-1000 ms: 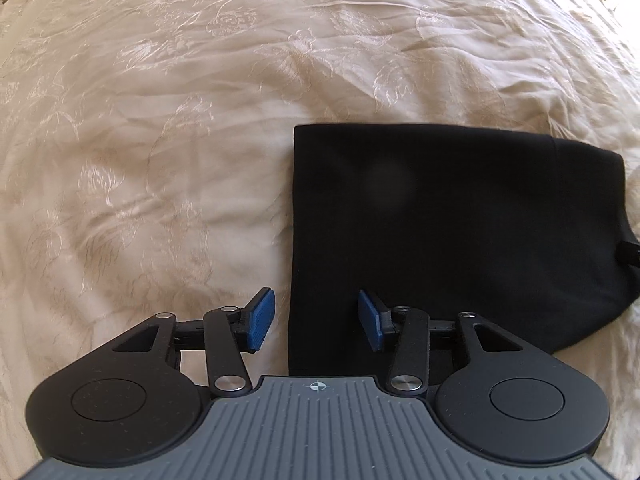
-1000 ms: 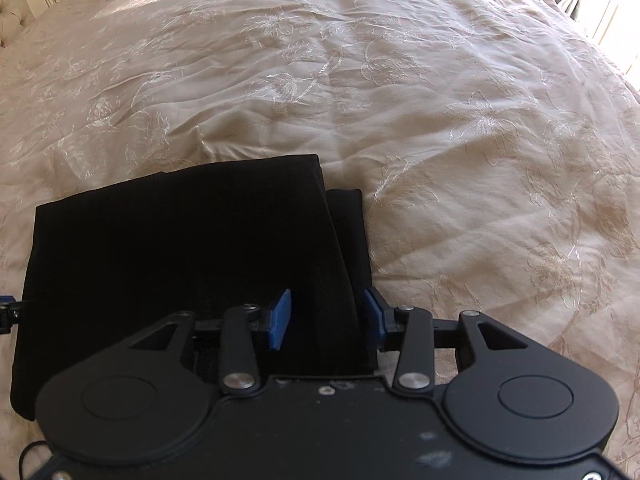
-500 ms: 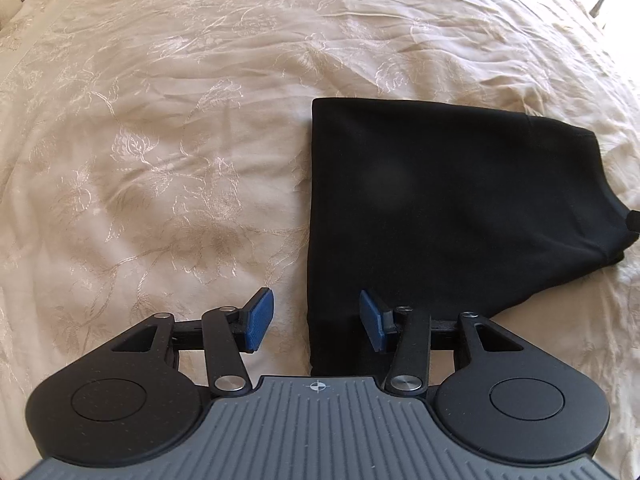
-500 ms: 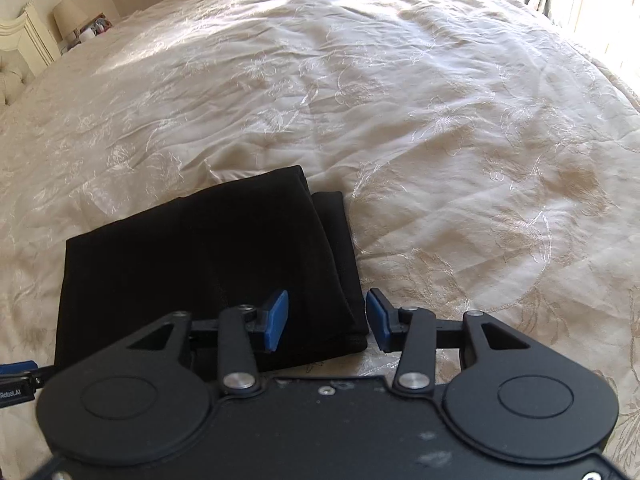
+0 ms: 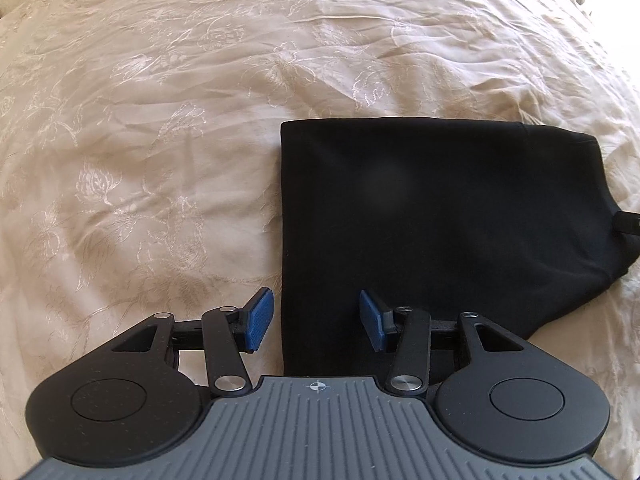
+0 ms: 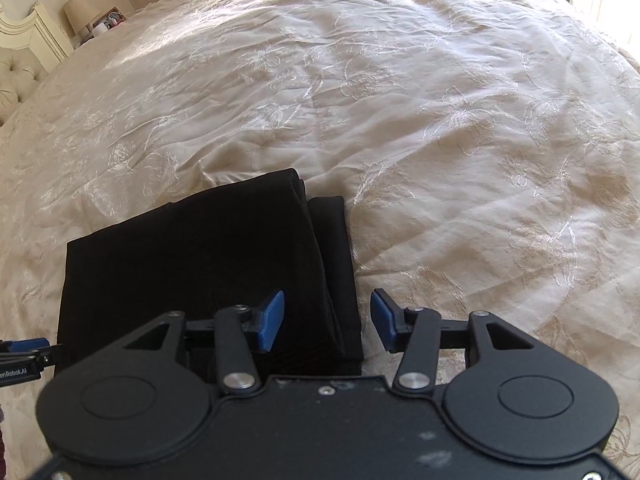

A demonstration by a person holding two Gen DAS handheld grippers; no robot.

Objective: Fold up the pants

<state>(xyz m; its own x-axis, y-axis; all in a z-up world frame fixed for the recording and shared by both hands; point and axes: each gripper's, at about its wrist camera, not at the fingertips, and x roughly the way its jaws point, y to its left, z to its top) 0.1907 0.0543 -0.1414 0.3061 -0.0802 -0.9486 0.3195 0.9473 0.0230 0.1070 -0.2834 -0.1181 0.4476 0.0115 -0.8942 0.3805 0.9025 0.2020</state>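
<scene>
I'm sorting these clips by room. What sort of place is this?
Most likely a bedroom: folded black pants lie on a cream embroidered bedspread, with a tufted cream headboard and a small lamp behind.

Both wrist views look steeply down (close) at the pants.

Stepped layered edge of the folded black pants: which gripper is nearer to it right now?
Right. The right gripper hangs open straddling that stepped edge, its jaws having just widened. The left gripper, also open, straddles the opposite, straight edge of the pants.
</scene>
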